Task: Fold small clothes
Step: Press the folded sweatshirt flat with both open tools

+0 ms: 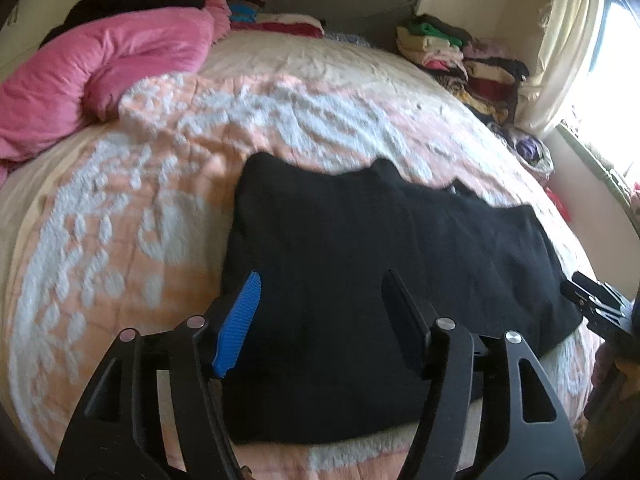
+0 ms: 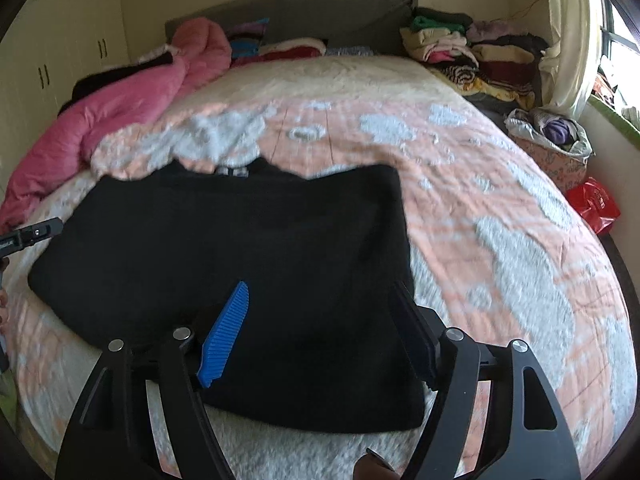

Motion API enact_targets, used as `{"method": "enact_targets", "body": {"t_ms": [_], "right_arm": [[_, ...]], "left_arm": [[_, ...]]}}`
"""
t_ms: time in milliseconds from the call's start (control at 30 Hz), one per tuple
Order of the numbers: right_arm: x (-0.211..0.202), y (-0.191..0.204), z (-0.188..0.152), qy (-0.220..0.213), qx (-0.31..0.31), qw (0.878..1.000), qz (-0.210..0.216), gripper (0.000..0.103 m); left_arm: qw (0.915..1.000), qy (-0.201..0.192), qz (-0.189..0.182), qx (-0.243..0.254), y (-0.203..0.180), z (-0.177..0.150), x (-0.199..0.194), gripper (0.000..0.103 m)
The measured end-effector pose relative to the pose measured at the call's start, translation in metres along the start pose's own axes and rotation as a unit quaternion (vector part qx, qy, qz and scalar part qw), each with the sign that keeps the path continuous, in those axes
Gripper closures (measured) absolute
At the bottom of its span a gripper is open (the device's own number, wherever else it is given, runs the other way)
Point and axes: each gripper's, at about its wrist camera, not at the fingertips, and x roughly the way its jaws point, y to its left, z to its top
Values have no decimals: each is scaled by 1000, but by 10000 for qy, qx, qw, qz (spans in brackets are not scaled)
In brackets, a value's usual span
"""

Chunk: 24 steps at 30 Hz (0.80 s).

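Garment (image 1: 360, 280) folded flat on bed (image 1: 120, 220), both grippers let go.
Black top lies as a wide slab near the bed's front edge, collar at the far side; looks folded at least once, likely another fold left to make it compact. Left gripper (image 1: 324, 320) fingers apart, nothing pinched, hovering over its left end; right gripper (image 2: 320, 332) fingers apart too, over the right end. Folded piles (image 2: 460, 48) sit by the headboard.
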Motion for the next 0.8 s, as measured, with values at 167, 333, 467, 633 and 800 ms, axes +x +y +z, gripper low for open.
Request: {"method": "enact_targets", "body": {"t_ms": [167, 333, 467, 633, 800], "right_arm": [[8, 4, -12, 283, 40, 9995, -101, 32], [7, 3, -21, 335, 145, 9992, -177, 28], [3, 2, -30, 321, 240, 9989, -236, 28], [-8, 8, -37, 196, 250, 9991, -296, 19], [-18, 23, -43, 19, 130, 9996, -265, 13]], "left_arm": [[9999, 131, 40, -7, 3, -17, 5, 45], [9999, 108, 79, 15, 6, -26, 0, 44], [10000, 71, 42, -46, 9, -29, -5, 44], [9999, 53, 57, -69, 13, -31, -12, 33], [9998, 53, 86, -148, 23, -34, -18, 31]]}}
